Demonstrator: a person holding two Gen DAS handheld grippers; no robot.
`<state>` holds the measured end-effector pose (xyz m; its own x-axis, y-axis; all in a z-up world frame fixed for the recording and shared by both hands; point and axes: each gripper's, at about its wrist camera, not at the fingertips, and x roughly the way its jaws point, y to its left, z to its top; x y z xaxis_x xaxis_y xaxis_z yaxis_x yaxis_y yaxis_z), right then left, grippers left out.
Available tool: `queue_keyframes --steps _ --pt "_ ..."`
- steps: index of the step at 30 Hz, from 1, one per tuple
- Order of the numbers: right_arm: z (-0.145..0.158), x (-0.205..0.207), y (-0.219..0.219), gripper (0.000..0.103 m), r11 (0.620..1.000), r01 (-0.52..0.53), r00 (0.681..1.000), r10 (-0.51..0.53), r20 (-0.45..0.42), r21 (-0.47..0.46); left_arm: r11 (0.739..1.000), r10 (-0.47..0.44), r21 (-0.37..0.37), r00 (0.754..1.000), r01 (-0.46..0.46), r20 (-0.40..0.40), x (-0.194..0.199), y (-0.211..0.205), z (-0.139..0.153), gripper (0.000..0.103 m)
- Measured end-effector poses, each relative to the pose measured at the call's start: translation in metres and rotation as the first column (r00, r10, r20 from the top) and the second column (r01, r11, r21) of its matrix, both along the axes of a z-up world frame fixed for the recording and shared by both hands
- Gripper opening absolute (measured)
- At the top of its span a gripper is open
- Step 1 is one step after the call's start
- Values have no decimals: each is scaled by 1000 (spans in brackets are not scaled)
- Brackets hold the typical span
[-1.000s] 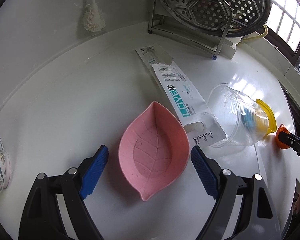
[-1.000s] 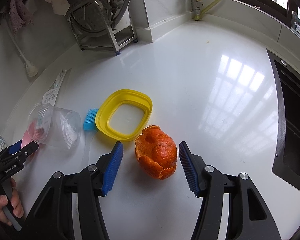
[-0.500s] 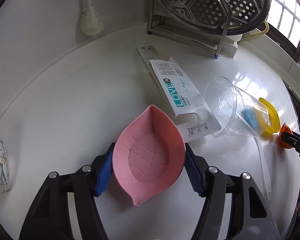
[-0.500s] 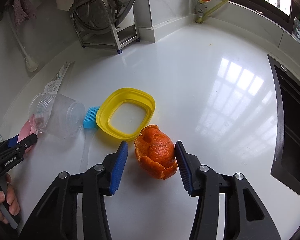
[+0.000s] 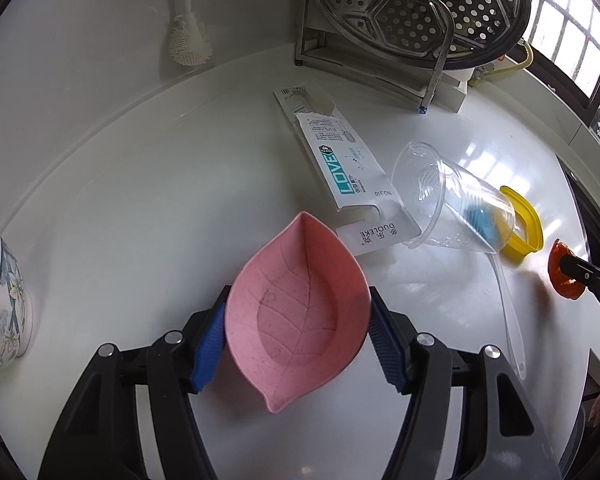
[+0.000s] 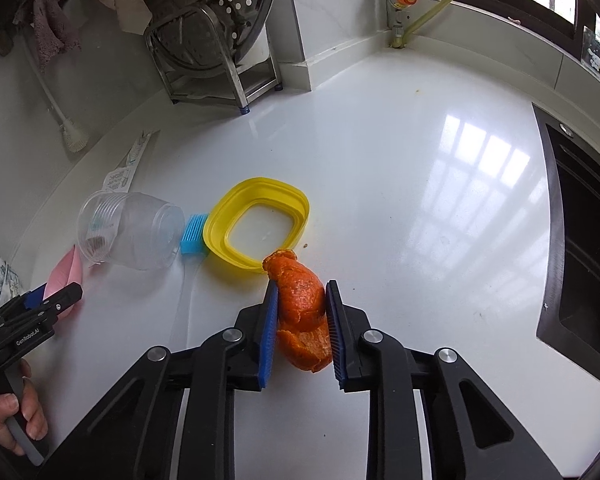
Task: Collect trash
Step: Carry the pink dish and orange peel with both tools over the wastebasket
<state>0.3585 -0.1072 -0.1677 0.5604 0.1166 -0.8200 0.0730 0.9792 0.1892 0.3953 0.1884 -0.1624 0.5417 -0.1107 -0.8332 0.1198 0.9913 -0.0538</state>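
Left gripper (image 5: 298, 332): blue pads pressed on both sides of the pink leaf-shaped dish (image 5: 298, 312); dish pinched near the counter's front edge, its tip towards the back wall
Right gripper (image 6: 302, 320): jaws closing, the orange peel (image 6: 302, 308) squeezed narrow between the two pads; pads touch the peel on either side
Orange peel: on the white counter (image 6: 400, 168), just in front of the yellow ring-shaped lid (image 6: 260, 220), touching its near rim
Clear plastic cup (image 5: 448, 200): lying on its side, mouth towards the back-left; its rim rests on the torn cardboard package (image 5: 340, 168)
Cardboard package: flat on the counter, running from the dish towards the back wall
Blue brush head (image 6: 194, 234): between cup and yellow lid, just beside both
Steel rack (image 5: 380, 40): at the counter's back, holding perforated steamer trays
Patterned bowl (image 5: 0, 292): at the counter's left edge
Sink (image 6: 588, 240): dark, along the counter's right edge
Person's hand (image 6: 16, 420): wrapped round the left gripper's handle
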Motion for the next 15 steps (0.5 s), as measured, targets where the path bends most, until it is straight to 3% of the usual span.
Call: queue_keyframes --steps 15 --pt "25 -63 -2 18 996 -39 999 38 5 75 1000 -16 8 999 15 34 -66 -8 45 63"
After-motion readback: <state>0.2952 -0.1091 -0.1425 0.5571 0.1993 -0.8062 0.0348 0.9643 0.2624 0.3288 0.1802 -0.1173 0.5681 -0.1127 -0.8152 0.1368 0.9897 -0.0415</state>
